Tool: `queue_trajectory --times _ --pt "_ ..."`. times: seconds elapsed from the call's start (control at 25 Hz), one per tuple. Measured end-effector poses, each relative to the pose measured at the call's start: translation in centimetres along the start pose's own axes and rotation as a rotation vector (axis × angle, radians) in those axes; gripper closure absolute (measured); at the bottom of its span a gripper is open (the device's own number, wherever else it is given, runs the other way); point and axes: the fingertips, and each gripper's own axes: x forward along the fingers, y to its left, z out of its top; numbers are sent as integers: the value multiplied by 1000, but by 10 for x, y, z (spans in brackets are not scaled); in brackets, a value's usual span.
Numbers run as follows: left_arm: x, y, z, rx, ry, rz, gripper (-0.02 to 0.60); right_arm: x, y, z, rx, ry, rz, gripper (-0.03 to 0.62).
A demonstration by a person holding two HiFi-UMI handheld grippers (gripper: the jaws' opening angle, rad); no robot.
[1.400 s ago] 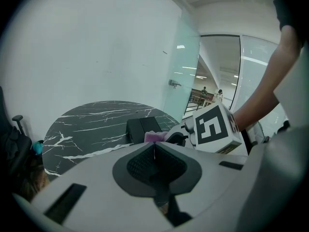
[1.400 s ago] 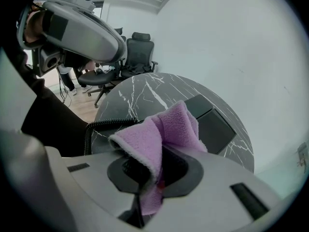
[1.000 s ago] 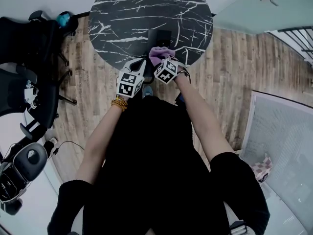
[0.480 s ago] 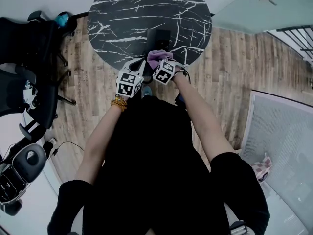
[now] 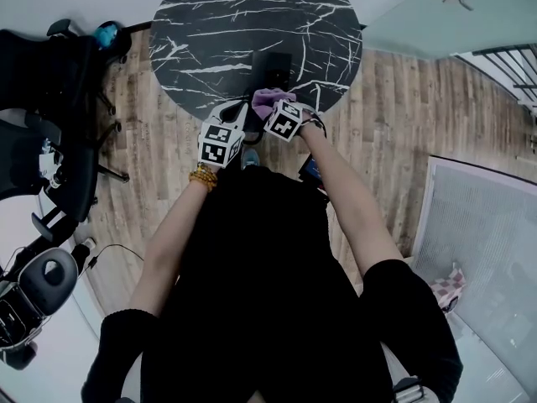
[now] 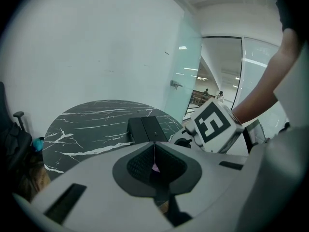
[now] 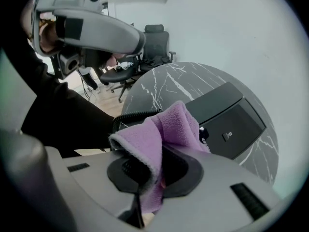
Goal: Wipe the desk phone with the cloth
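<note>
Holding: right gripper (image 7: 146, 175), clenched on the purple cloth (image 7: 166, 127), which bunches up above its jaws. Left gripper (image 6: 154, 161): jaws pressed together, nothing I can name between them. Desk phone (image 7: 226, 121): flat on the marble table (image 5: 210, 23), just beyond the cloth and right of centre in the right gripper view, long axis slanting to upper right. I judge the right gripper nearer.

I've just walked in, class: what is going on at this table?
A person is at a round black marble table with a gripper in each hand. The right gripper is shut on a purple cloth, held at the near edge of the desk phone. The left gripper is shut and empty beside it.
</note>
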Motion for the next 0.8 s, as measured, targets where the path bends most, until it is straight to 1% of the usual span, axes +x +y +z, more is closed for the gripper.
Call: queue_trajectory --times 0.08,0.16,0.2,0.24,0.32,0.4,0.48,0.56,0.68,0.8 --pt "0 1 2 -6 -6 0 568 -9 4 -3 32 -2 117 534" --pt "0 4 3 -10 -7 2 568 -23 6 3 36 -36 240 534" --pt "0 5 1 -13 -6 3 568 -30 4 6 26 -53 274 534" --pt "0 6 0 -17 -3 4 568 -36 -1 8 14 -61 288 534" --pt "0 7 -4 -22 5 5 568 -47 -18 11 -7 -74 271 534" --pt "1 7 -6 -29 10 2 568 -57 -43 18 -17 -104 203 534" --pt "2 6 -5 -31 7 -2 568 -70 -73 28 -21 -138 94 534" --pt "3 7 -2 -32 2 -2 568 -84 -103 38 -40 -160 -42 534" --pt "5 10 2 -35 -3 0 568 -105 -150 48 -79 -192 -281 534" --pt "6 11 4 -39 -3 0 568 -130 -186 56 -65 -237 -494 534"
